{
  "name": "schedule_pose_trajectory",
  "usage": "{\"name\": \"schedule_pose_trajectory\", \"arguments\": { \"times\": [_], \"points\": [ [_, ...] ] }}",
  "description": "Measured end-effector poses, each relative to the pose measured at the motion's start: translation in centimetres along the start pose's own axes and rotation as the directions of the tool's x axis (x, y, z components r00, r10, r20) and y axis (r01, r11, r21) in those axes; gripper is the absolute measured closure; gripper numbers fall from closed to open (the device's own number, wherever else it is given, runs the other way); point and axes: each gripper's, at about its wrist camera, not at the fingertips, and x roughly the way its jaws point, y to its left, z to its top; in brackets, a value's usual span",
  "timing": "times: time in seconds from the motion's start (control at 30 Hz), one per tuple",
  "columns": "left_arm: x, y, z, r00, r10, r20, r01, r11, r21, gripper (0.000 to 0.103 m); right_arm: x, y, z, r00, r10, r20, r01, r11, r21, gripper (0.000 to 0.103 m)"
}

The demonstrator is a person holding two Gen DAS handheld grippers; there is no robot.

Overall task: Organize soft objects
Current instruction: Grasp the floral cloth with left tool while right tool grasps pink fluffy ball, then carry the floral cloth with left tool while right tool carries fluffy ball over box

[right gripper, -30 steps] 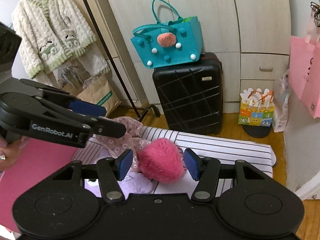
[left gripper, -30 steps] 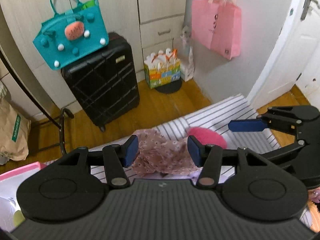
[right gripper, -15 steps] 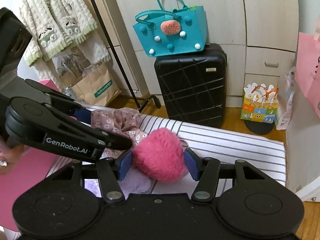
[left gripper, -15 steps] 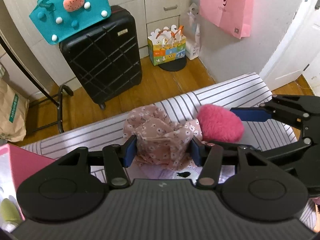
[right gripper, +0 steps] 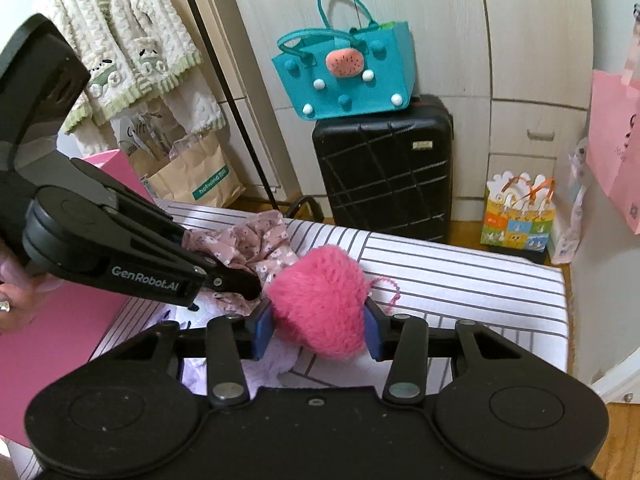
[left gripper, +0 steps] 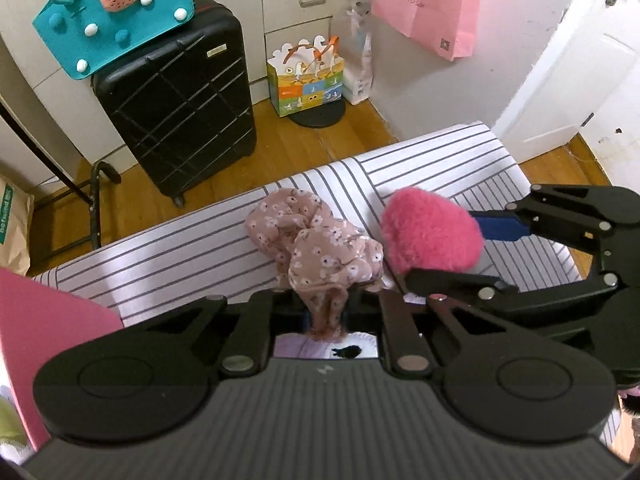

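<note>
Pink floral cloth [left gripper: 320,252] is pinched tight in the left gripper [left gripper: 326,312], whose fingertips it hides. The right gripper [right gripper: 318,330] has just closed onto the fuzzy pink heart [right gripper: 320,304]. Both lie on the striped bed [right gripper: 460,280]. "GenRobot.AI" reads along the left gripper's finger. Farther off, the paper bag [right gripper: 200,180] says "hotwind"; its remaining print is illegible.

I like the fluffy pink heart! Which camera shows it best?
The right wrist view: the fluffy pink heart sits front and centre, squeezed between the blue pads of the right hand-held gripper. The left wrist view shows the heart too, but off to the side, partly hidden behind one black gripper finger.
</note>
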Motion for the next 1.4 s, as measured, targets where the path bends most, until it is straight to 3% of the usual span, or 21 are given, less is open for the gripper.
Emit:
{"name": "schedule_pose_trajectory", "arguments": {
  "times": [0.27, 0.63, 0.87, 1.13, 1.4],
  "points": [
    [-2.2, -0.2, -1.3, 0.999, -0.019, 0.034, 0.019, 1.000, -0.014, 0.092, -3.4, 0.3, -0.2, 0.998, -0.042, 0.040, 0.041, 0.999, 0.007, 0.053],
    [-7.5, -0.3, -3.0, 0.986, -0.058, 0.159, 0.062, 0.998, -0.015, 0.092, -7.8, 3.0, -1.7, 0.998, -0.050, 0.047, 0.050, 0.999, 0.008, 0.053],
    [-11.0, -0.9, -5.3, 0.980, -0.078, 0.184, 0.076, 0.997, 0.016, 0.092, -10.0, 4.7, -3.0, 1.000, -0.008, -0.007, 0.008, 1.000, 0.021, 0.052],
    [-15.0, -1.2, -9.7, 0.986, -0.101, 0.134, 0.097, 0.995, 0.034, 0.092, -12.7, 6.9, -4.7, 0.995, 0.084, -0.056, -0.081, 0.995, 0.057, 0.052],
    [-20.7, -1.8, -14.5, 0.975, -0.120, 0.185, 0.107, 0.991, 0.080, 0.091, -15.2, 10.2, -5.2, 0.979, 0.183, -0.087, -0.178, 0.982, 0.064, 0.052]
  ]
}}
